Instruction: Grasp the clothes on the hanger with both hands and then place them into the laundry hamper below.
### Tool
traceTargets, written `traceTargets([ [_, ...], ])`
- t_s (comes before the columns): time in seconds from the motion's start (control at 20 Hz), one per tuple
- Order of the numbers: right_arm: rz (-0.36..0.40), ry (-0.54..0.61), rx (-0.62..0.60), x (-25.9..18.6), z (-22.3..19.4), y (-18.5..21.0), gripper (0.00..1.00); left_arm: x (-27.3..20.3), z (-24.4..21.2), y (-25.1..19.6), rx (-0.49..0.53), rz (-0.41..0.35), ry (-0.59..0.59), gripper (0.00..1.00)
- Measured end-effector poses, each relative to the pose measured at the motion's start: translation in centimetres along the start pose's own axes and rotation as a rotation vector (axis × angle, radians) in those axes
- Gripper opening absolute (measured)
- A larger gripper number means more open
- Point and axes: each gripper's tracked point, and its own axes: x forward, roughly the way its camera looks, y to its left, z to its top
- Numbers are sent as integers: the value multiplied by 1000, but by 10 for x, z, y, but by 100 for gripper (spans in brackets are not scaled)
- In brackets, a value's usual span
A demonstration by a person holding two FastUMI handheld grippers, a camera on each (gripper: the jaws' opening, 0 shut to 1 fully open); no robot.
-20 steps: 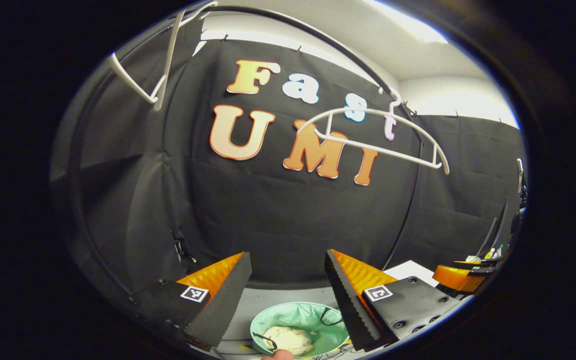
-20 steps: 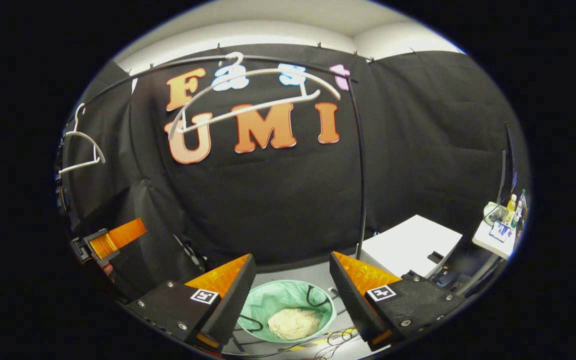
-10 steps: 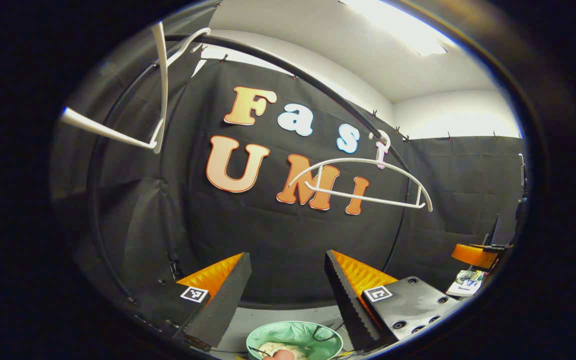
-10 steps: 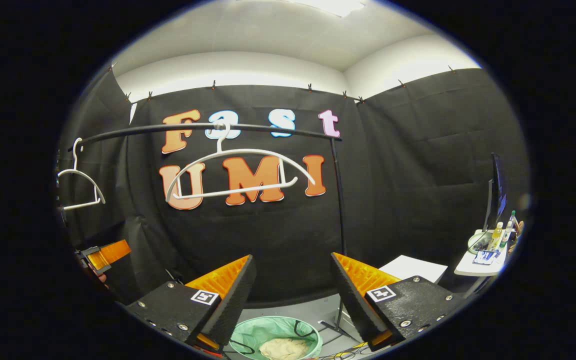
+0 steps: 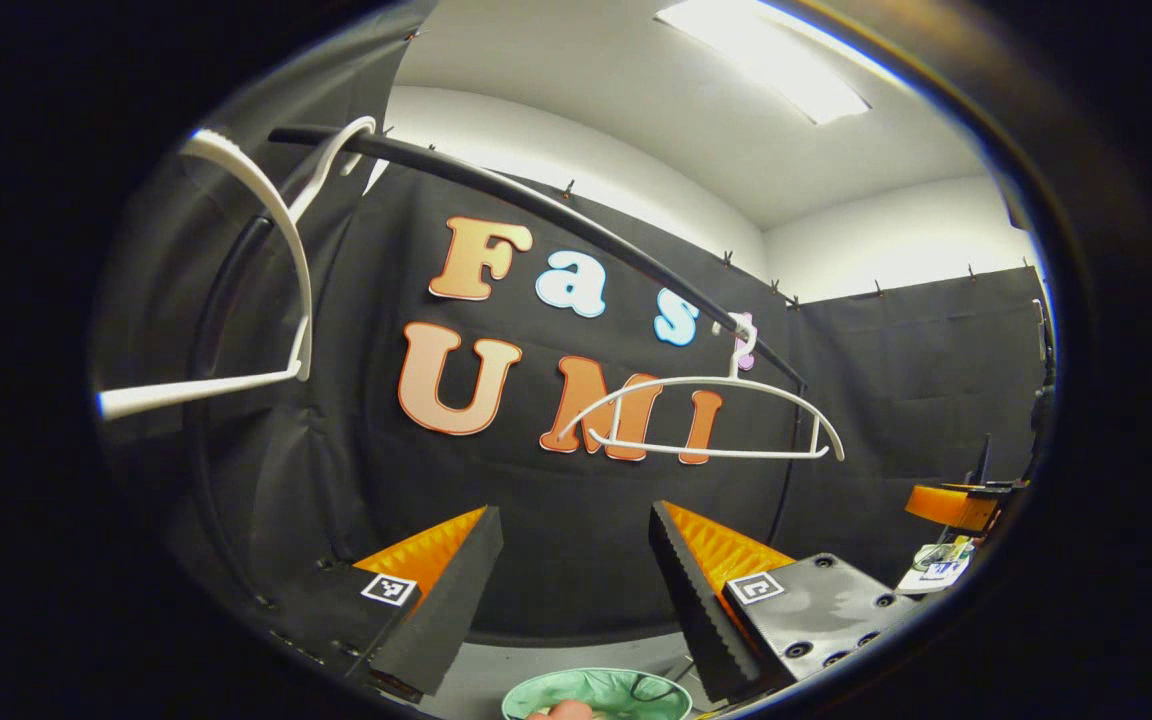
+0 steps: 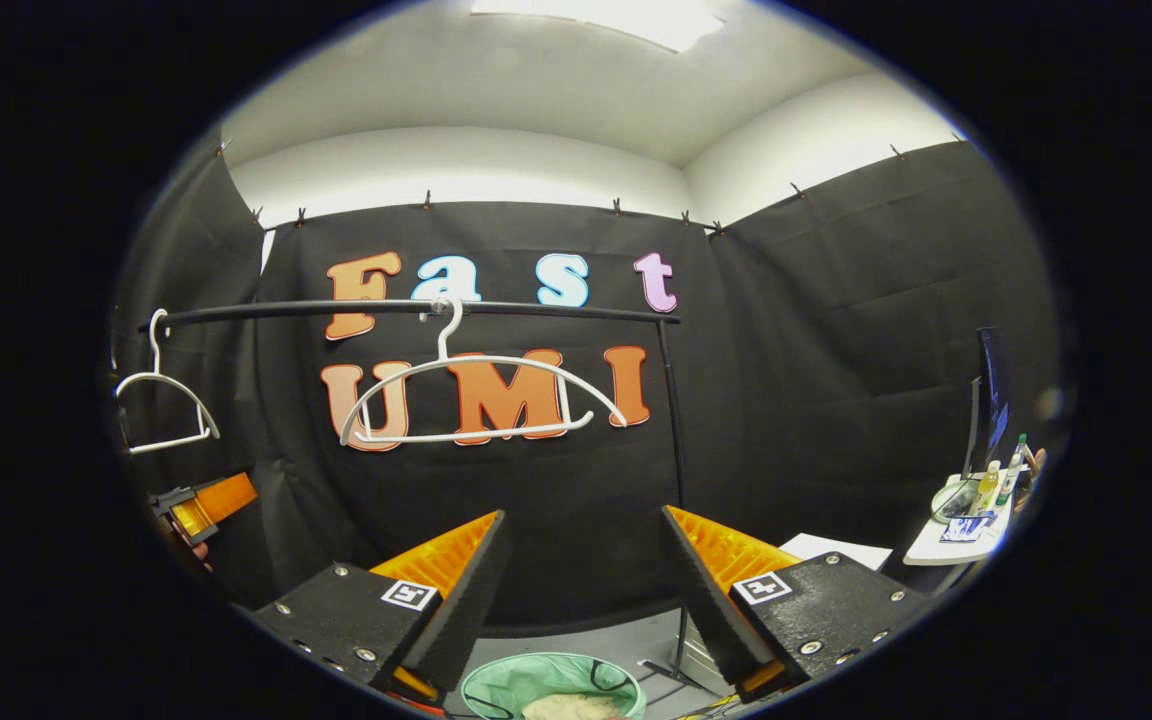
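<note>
Clothes: one pale, crumpled bundle lying inside the laundry hamper, seen at the bottom edge of the right gripper view; how fully it has settled is cut off by the edge.

Laundry hamper: round, lined in pale green, standing on the floor below the rail; its rim shows low in the left gripper view between that gripper's fingers, with what looks like a fingertip at the very edge.

Right gripper: fingers spread wide apart, nothing between them, held above the hamper and pointing toward the far wall.

Left gripper: likewise parted and empty; it also shows at the far left of the right gripper view.

White hanger: bare, hooked on the black clothes rail at the far wall, above and beyond both grippers. A second bare hanger hangs at the rail's left end, close to the left gripper.

Side items: white table with bottles at far right.

Assessment: the task appears essentially done, the garment well below both grippers.

Risks: a lifted gripper could catch the near hanger and knock it off the rail, since it hangs close on the left; cables near the hamper's foot might snag a low movement; cloth draped over the rim could slide out.
</note>
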Motion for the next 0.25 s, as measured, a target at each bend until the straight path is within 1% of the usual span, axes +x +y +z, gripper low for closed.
traceTargets([
  [0.05,-1,-3,1,-1,1,-1,92,0,0,1,-2,-3,-4,100],
  [0.1,-5,-7,2,0,2,-1,92,1,1,0,-2,-5,-5,94],
  [0.15,-7,-12,4,0,3,-2,92,1,1,1,-3,-5,-10,94],
  [0.2,-11,-13,5,0,3,-3,92,2,2,1,-3,-5,-13,97],
  [0.25,-10,-14,7,1,3,-3,92,3,2,2,-3,-3,-15,97],
])
